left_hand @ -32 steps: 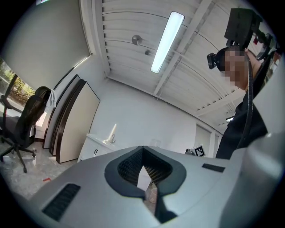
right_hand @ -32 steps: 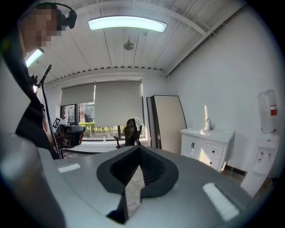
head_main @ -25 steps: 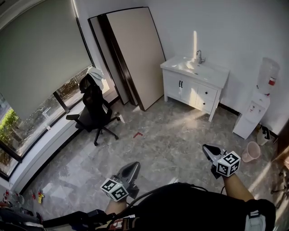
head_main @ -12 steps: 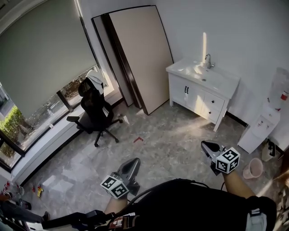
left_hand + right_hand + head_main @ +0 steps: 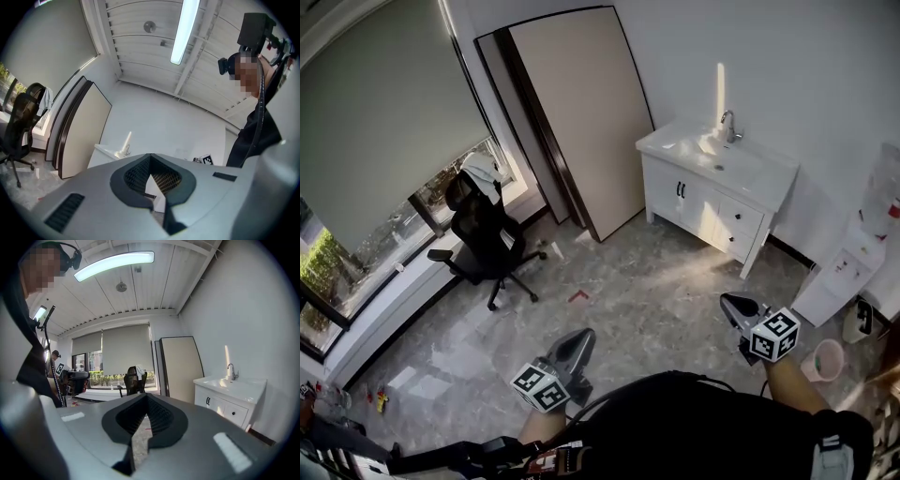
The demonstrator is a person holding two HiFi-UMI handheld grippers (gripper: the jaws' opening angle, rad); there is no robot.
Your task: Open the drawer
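Floor: grey marbled tile, running out ahead of both tools.

Blind: drawn most of the way down, far ahead-left of the left tool.

Panels: two large boards leaning on the wall, ahead and between the two tools' lines, well apart from both.

Cabinet: white, with a basin and tap on top. Stands against the far wall ahead of the right tool, well apart. In the right gripper view it sits to the right of the closed tips.

Chair: black, on castors, with a pale cloth over its back, ahead-left of the left tool.

Water dispenser: white, ahead-right of the right tool.

Drawer: right-hand section of the cabinet front, dark knob, closed flush. Neither tool is near it.

Left tool: tips meet in the left gripper view, nothing between them, held level.

Right tool: fully closed and empty, as in the right gripper view, tilted slightly down.

Bucket: pink, on the floor just right of the right tool.
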